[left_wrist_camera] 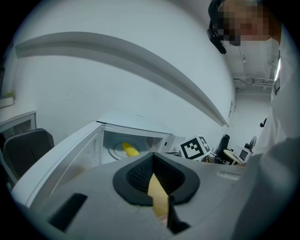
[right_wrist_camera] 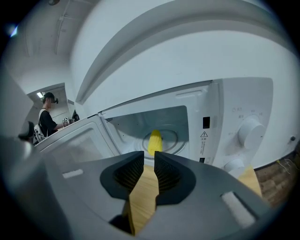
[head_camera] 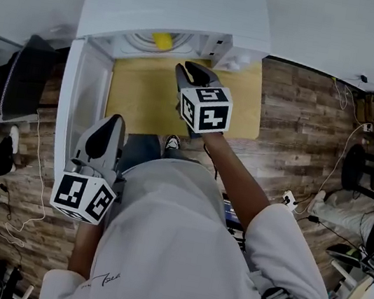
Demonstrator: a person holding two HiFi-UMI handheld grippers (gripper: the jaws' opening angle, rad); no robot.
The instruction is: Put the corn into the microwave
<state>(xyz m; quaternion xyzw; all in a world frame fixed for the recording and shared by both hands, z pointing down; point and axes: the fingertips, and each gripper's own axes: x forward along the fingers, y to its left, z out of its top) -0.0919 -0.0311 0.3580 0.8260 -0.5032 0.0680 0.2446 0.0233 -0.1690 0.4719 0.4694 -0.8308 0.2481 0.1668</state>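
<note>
Corn [right_wrist_camera: 154,140] lying inside microwave [head_camera: 176,1], on its turntable; placing step judged done. Right gripper [right_wrist_camera: 149,161] just outside the cavity, jaws narrowly parted, grasping nothing. Left gripper [left_wrist_camera: 151,161] clenched, empty, beside open door [head_camera: 83,92]. Next, probably: pushing door closed. Bare tabletop [head_camera: 146,96] below, no obstruction seen.

White, yellow and wood tones, with black-and-white markers

The cob of corn [head_camera: 162,40] is bright yellow and the boxy plastic microwave [head_camera: 176,1] plain white. The wooden tabletop [head_camera: 139,95] is pale yellowish, and the plank floor [head_camera: 298,121] is brown with a streaky grain. The left gripper [head_camera: 114,124] and right gripper [head_camera: 194,74] are grey with black ribbed pads [right_wrist_camera: 129,171]. Each carries a white cube [head_camera: 206,109] patterned with black squares.
</note>
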